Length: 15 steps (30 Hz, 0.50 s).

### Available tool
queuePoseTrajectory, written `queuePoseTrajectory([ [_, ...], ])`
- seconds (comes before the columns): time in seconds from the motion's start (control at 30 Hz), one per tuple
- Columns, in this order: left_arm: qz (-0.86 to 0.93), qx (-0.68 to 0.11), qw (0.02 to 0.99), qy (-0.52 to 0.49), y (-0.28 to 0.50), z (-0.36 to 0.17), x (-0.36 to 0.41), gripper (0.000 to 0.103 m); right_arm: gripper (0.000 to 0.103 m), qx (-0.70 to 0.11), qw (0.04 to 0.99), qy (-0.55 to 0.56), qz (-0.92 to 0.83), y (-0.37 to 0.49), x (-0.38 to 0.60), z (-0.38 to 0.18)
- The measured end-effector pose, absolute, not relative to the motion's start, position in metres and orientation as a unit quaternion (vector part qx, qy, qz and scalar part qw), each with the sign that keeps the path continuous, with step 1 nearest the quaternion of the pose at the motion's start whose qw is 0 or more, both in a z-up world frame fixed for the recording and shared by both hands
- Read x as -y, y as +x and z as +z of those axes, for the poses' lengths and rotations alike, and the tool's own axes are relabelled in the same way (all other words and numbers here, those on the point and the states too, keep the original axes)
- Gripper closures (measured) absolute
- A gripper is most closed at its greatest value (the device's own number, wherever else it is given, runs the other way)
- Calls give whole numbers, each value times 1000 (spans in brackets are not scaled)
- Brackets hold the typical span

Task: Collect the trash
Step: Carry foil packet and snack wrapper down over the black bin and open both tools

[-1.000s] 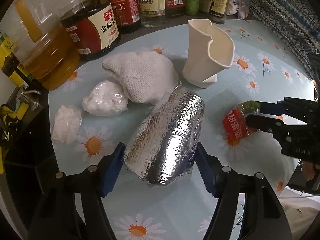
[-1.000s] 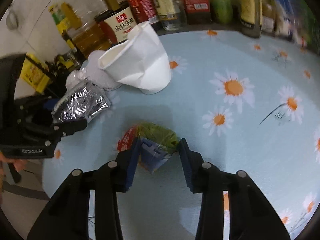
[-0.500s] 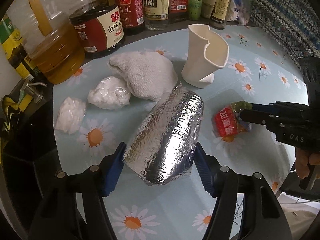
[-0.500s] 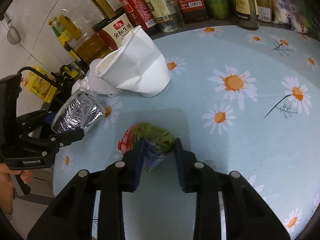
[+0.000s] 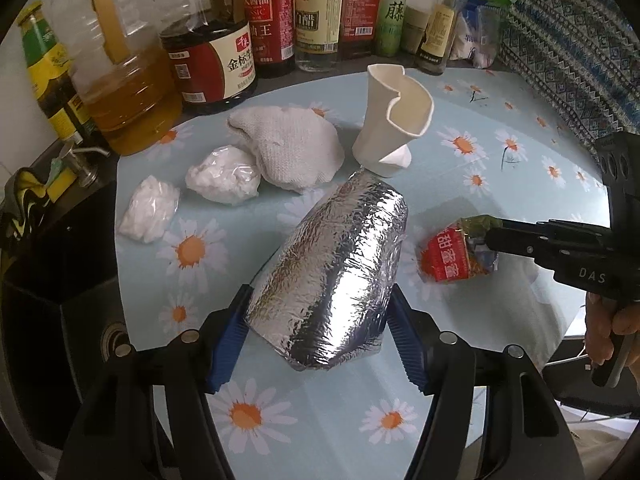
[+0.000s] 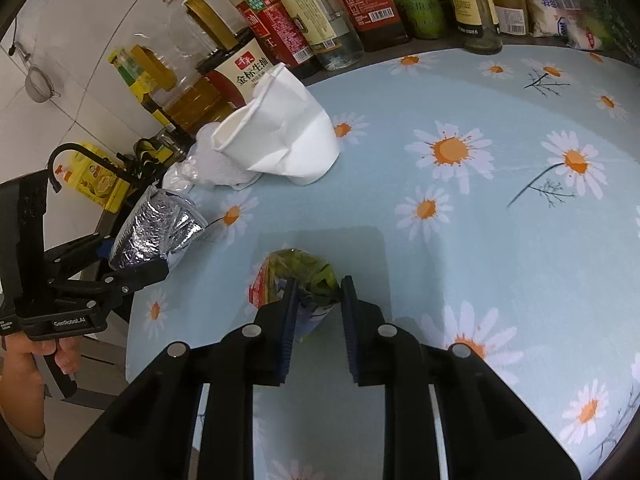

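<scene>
Left wrist | daisy tablecloth point(image 5: 500, 168), bottles point(image 5: 316, 16) behind | left jaws grasp foil bundle point(image 5: 336, 276) | right jaws closing on snack wrapper point(image 6: 296, 276)

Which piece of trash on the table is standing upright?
The crumpled white paper cup; the foil pouch, tissue wads and snack wrapper aren't.

foil pack point(image 5: 332, 280): underside and near end hidden, pads of the left tool point(image 5: 316, 336) cover both flanks; in the right wrist view only its far end shows, rest behind the tool arm
snack wrapper point(image 6: 296, 276): near half hidden between the right tool point(image 6: 318, 312) fingers, jaws closing on it; print too crumpled to read in full
bottles point(image 5: 312, 12) at the back of the desk point(image 5: 500, 184): tops cut off by the frame edge, small label text unreadable
hand point(image 5: 612, 328) on the right tool handle: cut by the edge, only fingers show
paper cup point(image 5: 394, 120): base partly hidden behind the foil pack
</scene>
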<state>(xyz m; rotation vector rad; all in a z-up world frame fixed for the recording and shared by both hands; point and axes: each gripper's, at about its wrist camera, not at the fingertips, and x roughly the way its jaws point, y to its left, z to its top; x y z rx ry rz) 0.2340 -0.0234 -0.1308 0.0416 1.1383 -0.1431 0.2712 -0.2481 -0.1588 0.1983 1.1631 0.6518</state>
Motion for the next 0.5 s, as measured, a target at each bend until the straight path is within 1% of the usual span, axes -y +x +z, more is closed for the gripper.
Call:
queuePoseTrajectory([
  [0.5,-49,-519,853,-18,163,-114,20,39,80,-515,801,60,300,212,252,-122],
])
